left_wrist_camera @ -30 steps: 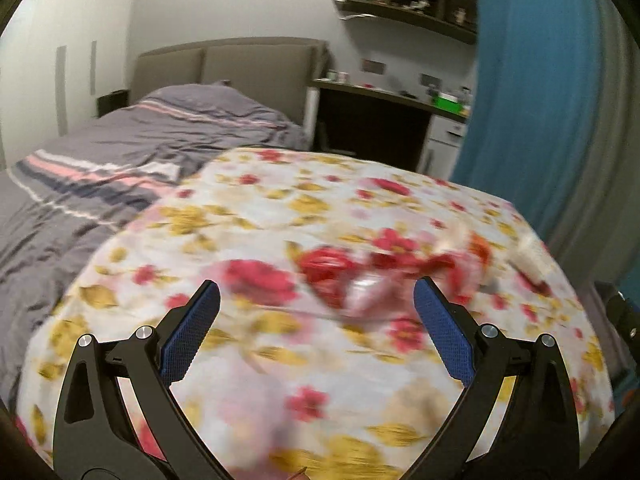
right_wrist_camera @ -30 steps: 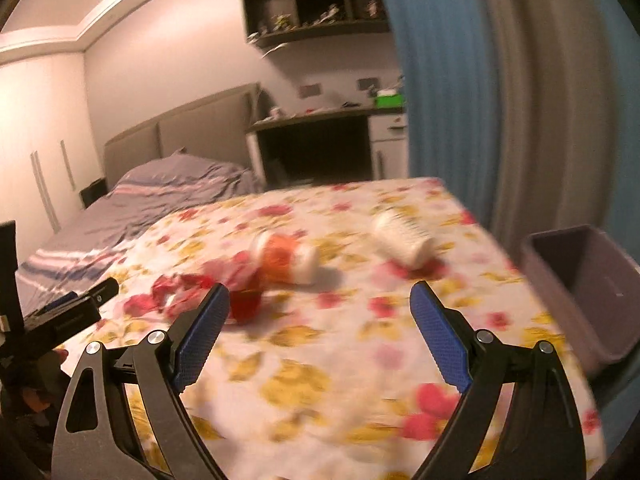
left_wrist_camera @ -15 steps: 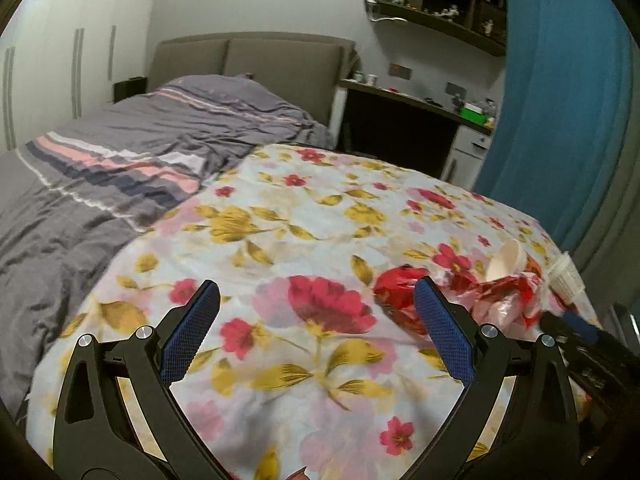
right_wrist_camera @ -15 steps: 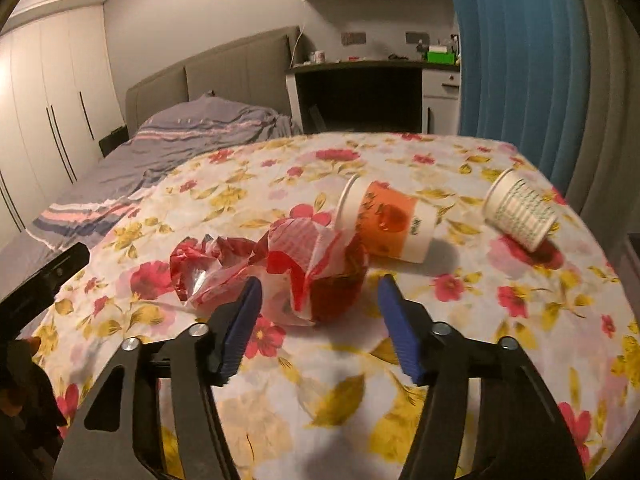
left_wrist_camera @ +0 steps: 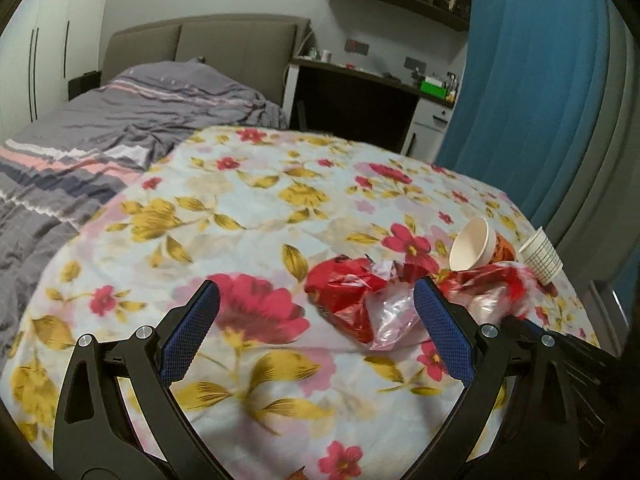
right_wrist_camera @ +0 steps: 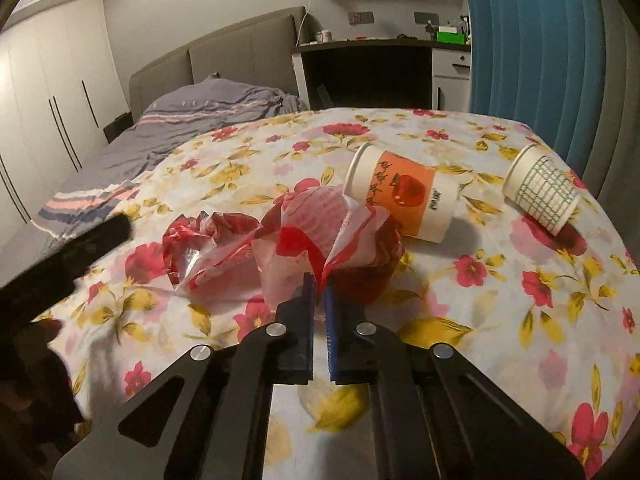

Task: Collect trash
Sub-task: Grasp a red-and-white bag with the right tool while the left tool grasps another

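A crumpled red and clear plastic wrapper [right_wrist_camera: 304, 236] lies on the floral cloth; it also shows in the left wrist view [left_wrist_camera: 360, 300]. My right gripper [right_wrist_camera: 319, 284] is shut on the wrapper's near edge. An orange and white paper cup [right_wrist_camera: 404, 196] lies on its side just behind the wrapper, and a green-checked paper cup [right_wrist_camera: 540, 190] lies on its side further right. My left gripper [left_wrist_camera: 316, 316] is open and empty, low over the cloth, left of the wrapper. Both cups show in the left wrist view, the orange one [left_wrist_camera: 480, 250] and the checked one [left_wrist_camera: 542, 254].
The floral cloth [left_wrist_camera: 240, 220] covers a rounded table top. A bed with grey striped bedding [left_wrist_camera: 100, 132] lies to the left. A dark desk [right_wrist_camera: 372, 72] and a blue curtain [right_wrist_camera: 540, 40] stand behind. The table's right edge [right_wrist_camera: 616, 240] drops off beyond the checked cup.
My right gripper has moved in to the wrapper and closed on it. My left gripper has swung left, staying open.
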A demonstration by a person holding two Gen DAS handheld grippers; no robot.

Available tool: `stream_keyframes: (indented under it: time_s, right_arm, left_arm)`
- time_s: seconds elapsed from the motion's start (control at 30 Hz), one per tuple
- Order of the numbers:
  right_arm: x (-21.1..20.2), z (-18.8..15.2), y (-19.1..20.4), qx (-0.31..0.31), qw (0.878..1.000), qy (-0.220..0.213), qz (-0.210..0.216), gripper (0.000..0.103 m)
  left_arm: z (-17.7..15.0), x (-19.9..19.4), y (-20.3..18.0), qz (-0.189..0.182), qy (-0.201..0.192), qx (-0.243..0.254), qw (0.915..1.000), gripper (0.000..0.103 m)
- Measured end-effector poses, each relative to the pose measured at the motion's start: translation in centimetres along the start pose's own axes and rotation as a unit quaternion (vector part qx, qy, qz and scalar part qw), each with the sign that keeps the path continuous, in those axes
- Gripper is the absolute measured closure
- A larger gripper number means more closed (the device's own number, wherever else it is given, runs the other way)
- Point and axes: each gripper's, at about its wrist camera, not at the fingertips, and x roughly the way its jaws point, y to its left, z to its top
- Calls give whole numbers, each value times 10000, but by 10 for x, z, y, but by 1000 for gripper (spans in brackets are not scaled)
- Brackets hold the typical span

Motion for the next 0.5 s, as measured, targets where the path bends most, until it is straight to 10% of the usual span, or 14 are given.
stream_keyframes:
  time_s: [0.23,0.5]
  right_arm:
    - [-44,-7,-15,-116,9989,-450,-114,97]
    - [-77,-15,-42,55,9977,-669,-136,97]
  left_arm:
    - [2,40,-13,-79,460,-100,9989,11]
    - [0,64,-16,-309,925,-325,9947,44]
